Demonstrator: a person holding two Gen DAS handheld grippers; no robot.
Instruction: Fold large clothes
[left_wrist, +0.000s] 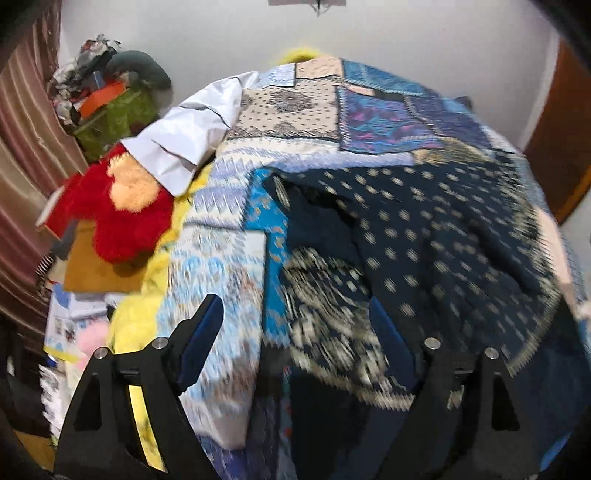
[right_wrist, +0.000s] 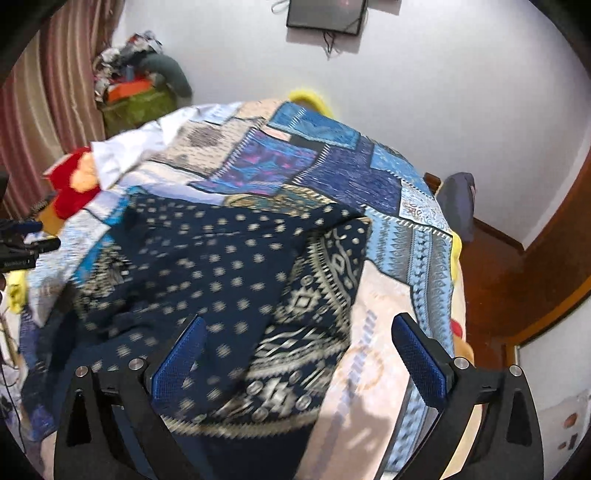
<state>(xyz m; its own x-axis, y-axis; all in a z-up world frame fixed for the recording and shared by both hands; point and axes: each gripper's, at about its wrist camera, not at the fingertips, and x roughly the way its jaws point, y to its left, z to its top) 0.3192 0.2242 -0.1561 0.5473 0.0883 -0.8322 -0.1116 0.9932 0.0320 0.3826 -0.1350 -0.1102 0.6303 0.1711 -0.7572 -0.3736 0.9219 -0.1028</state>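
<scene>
With the left gripper (left_wrist: 291, 325) and right gripper (right_wrist: 299, 339) both released and empty above the navy patterned garment (right_wrist: 229, 266) lying rumpled on the patchwork bedspread (right_wrist: 347, 173), smooth its folded edge before regrasping opposite corners.

a home bedroom: a bed under a patchwork bedspread (right_wrist: 354, 173) fills the middle, striped curtains (right_wrist: 55, 88) hang to its left, a red plush toy (left_wrist: 118, 214) lies beside it, and a wooden door (right_wrist: 554, 240) stands right.
</scene>
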